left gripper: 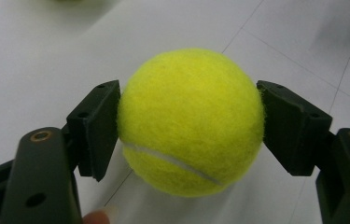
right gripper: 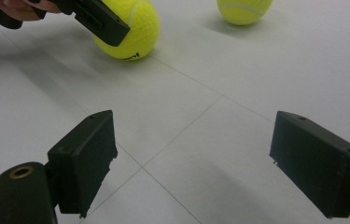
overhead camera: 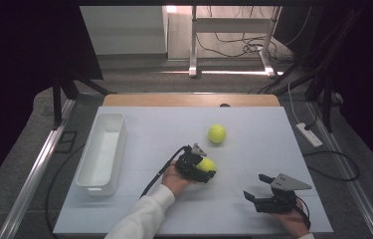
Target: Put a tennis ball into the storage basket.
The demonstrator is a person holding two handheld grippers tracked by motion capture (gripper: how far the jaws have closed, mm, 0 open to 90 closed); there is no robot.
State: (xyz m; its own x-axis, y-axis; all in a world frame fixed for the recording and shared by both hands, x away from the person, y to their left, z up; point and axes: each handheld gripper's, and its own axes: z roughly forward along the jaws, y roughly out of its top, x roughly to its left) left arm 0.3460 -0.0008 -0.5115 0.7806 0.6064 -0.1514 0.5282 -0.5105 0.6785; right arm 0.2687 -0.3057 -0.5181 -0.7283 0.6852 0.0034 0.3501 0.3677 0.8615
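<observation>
One tennis ball [left gripper: 190, 122] sits between the left tongs [left gripper: 190, 126] (pads touching)

Table [overhead camera: 253, 129]: white top with thin seam lines, a wooden strip along the far edge.
Left side: a white oblong bin [overhead camera: 101, 152] lying lengthwise, near to far.
Middle: a yellow tennis ball [overhead camera: 207, 165] resting on the top, with black jaws at either side.
Farther back, slightly right: a second tennis ball [overhead camera: 217, 133], apart from the first.
</observation>
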